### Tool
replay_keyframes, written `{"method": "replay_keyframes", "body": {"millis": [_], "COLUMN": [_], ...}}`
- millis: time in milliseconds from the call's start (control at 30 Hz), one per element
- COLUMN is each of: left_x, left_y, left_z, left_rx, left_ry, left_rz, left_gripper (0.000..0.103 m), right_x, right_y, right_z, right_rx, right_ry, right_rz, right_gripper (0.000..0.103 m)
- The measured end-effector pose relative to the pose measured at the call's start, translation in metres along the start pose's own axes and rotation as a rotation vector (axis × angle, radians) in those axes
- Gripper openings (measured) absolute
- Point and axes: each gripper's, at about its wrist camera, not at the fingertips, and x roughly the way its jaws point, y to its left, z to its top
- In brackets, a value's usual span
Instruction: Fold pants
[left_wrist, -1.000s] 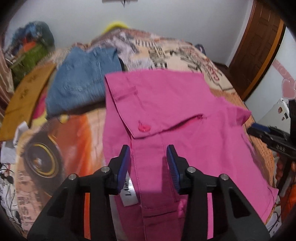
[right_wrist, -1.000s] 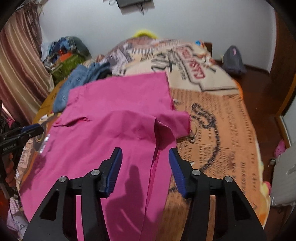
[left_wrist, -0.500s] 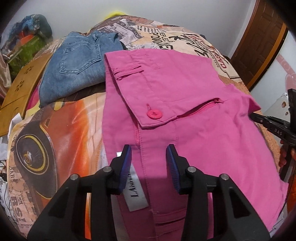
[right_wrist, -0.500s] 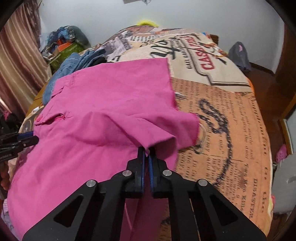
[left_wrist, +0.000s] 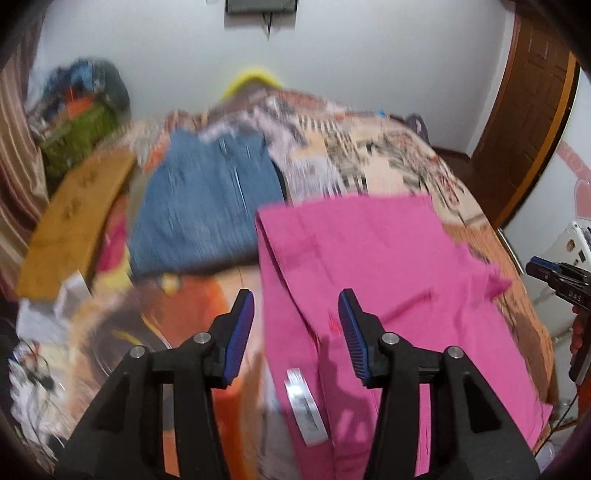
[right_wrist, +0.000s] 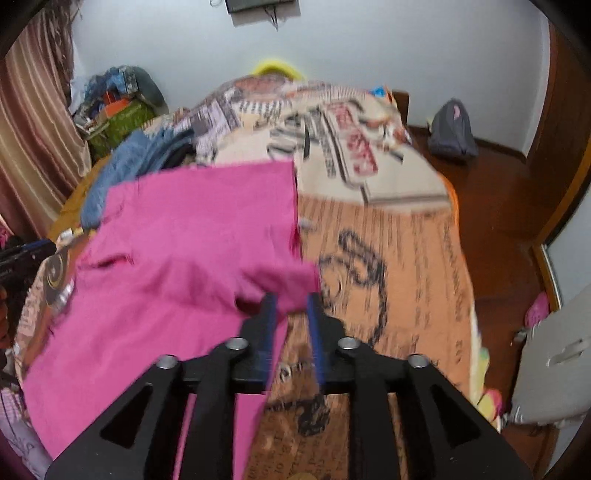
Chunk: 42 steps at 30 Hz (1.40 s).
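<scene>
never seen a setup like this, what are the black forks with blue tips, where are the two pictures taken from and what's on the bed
They are handheld tongs; a person holds one in each hand, with a camera on each looking forward along its two blue-padded fingers. One picture comes from the left tongs, the other from the right tongs. On the patterned bedspread lie pink pants with blue jeans beyond them. The left tongs are wide open above the pants, holding nothing. The right tongs are partly open at a raised flap of pink cloth, not clamped on it. The pictures are blurred by motion.

Motion-blurred jeans (left_wrist: 207, 206) and bedspread (left_wrist: 369, 162)
</scene>
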Motion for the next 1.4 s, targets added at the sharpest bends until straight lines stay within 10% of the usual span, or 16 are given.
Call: {"method": "replay_keyframes", "body": {"millis": [433, 933, 1100, 1200, 1400], "left_x": [0.088, 0.168, 0.169, 0.167, 0.148], "left_y": [0.026, 0.034, 0.031, 0.030, 0.025], "left_z": [0.053, 0.049, 0.051, 0.050, 0.056], "left_rx": [0.002, 0.006, 0.019, 0.026, 0.032], "left_ry": [0.056, 0.131, 0.118, 0.114, 0.085], "left_rz": [0.019, -0.060, -0.052, -0.033, -0.026], "left_gripper": [0.059, 0.056, 0.034, 0.027, 0.008], "right_x": [0.038, 0.173, 0.194, 0.191, 0.180], "right_y": [0.015, 0.006, 0.006, 0.011, 0.018], "right_z": [0.076, 0.115, 0.119, 0.118, 0.120], "right_rx": [-0.043, -0.106, -0.093, -0.106, -0.119], "right_ry": [-0.098, 0.086, 0.093, 0.083, 0.047], "right_rz": [0.001, 0.050, 0.080, 0.102, 0.082], "right_gripper": [0.062, 0.062, 0.043, 0.007, 0.004]}}
